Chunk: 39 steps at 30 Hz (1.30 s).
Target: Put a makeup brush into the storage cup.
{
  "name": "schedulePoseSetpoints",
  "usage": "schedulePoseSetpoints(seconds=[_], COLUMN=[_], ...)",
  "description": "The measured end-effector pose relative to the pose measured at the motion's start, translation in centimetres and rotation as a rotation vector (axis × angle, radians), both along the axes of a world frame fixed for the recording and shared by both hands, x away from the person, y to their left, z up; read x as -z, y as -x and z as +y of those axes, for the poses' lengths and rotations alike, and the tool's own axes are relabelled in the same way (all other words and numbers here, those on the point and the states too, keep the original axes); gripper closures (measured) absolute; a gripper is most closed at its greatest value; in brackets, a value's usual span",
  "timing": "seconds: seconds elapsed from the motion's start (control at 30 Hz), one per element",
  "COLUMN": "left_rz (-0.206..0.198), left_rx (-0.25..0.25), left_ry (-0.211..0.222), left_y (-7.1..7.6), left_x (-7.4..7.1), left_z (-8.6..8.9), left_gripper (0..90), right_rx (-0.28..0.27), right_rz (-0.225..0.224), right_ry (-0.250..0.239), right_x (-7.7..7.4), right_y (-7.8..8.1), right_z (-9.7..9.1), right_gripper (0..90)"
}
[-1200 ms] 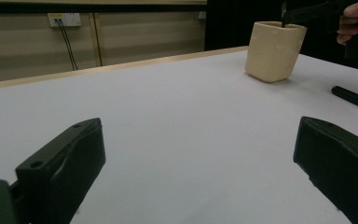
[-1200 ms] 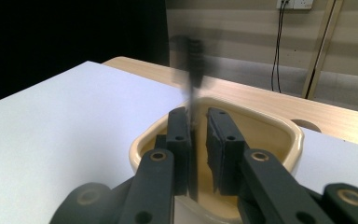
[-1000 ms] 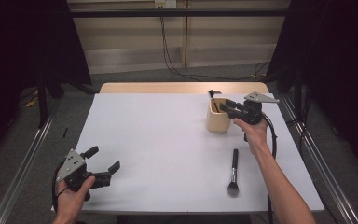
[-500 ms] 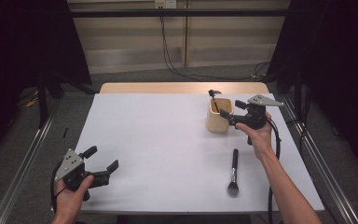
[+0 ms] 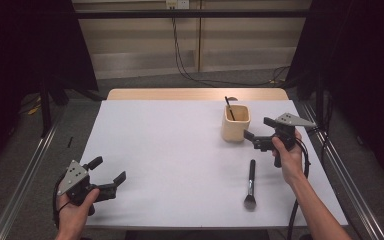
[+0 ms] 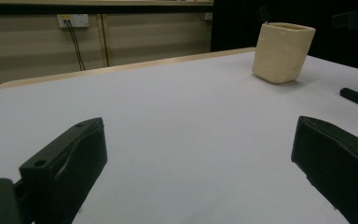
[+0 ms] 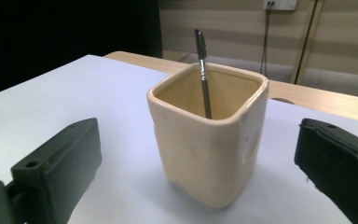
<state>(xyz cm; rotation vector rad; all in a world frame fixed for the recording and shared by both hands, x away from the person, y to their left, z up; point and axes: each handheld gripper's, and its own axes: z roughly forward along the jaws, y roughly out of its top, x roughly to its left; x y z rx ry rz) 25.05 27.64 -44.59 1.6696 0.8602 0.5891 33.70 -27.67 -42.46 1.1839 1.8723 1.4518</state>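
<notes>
Right tool (image 5: 258, 135), jaws just opened wide and empty, sits beside the cream cup (image 5: 235, 123) holding a mascara wand (image 5: 228, 107); approach the makeup brush (image 5: 250, 184) on the tabletop (image 5: 170, 145) squarely at its handle; left tool (image 5: 107, 175) spread, idle

The squarish cream ceramic cup (image 7: 209, 154) looks smooth and softly glossy, its walls dimpled. The thin metal-stemmed brush (image 7: 204, 74) inside it gleams. The white desk (image 5: 170, 150) top is matt with a pale wooden edge.
</notes>
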Motion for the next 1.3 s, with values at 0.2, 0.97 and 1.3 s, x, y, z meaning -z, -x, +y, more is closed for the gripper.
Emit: schedulePoseSetpoints(seconds=[0.2, 0.97, 1.3], left_rz=[-0.002, -0.002, 0.000], left_rx=[0.003, -0.013, -0.014], left_ry=[-0.004, 0.007, -0.003], left_y=[0.0, 0.4, 1.2], left_x=[0.0, 0.0, -0.2], left_z=[-0.2, 0.2, 0.0], left_gripper=[3.2, 3.2, 3.2], right_rx=[0.003, 0.021, 0.035], right_rz=[-0.010, -0.021, -0.020], right_ry=[0.002, 0.036, 0.049], right_x=[-0.1, 1.5, 2.0], right_y=[1.9, 8.0, 10.4], right_z=[-0.4, -0.6, -1.4], right_gripper=[0.2, 3.0, 2.7])
